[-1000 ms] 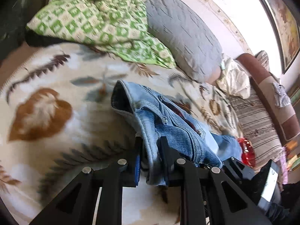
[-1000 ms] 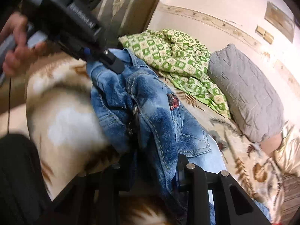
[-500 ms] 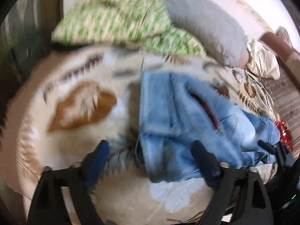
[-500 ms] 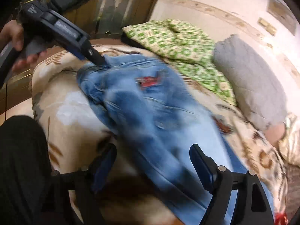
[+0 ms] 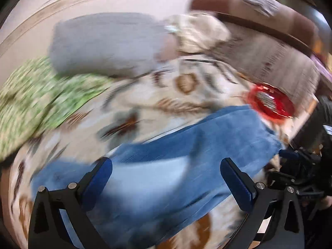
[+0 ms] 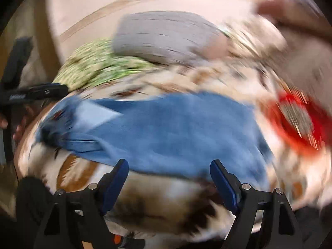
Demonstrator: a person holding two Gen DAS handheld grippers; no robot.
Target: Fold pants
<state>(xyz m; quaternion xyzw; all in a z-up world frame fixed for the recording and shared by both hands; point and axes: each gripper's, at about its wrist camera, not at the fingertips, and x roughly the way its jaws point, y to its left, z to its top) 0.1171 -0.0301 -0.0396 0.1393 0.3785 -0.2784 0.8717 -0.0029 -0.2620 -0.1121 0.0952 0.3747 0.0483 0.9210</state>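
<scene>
Blurring any writing, jeans [image 5: 186, 172] unlabelled

A leaf-print bed cover [image 6: 157, 195] carries blue pants [image 6: 176, 128] — plus grey pillow [image 6: 166, 35], green blanket [image 6: 93, 66], red basket [image 6: 298, 122].

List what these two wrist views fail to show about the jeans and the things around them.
- Jeans: both views smeared by motion blur; fold lines, pockets and waistband unreadable.
- Jeans' near end, left wrist view: partly hidden behind the left gripper, jaws opening, nothing pinched.
- Red object: blurred in both views; cannot tell what it is.
- Right gripper: jaws apart and empty.
- Blanket: pattern smeared.
</scene>
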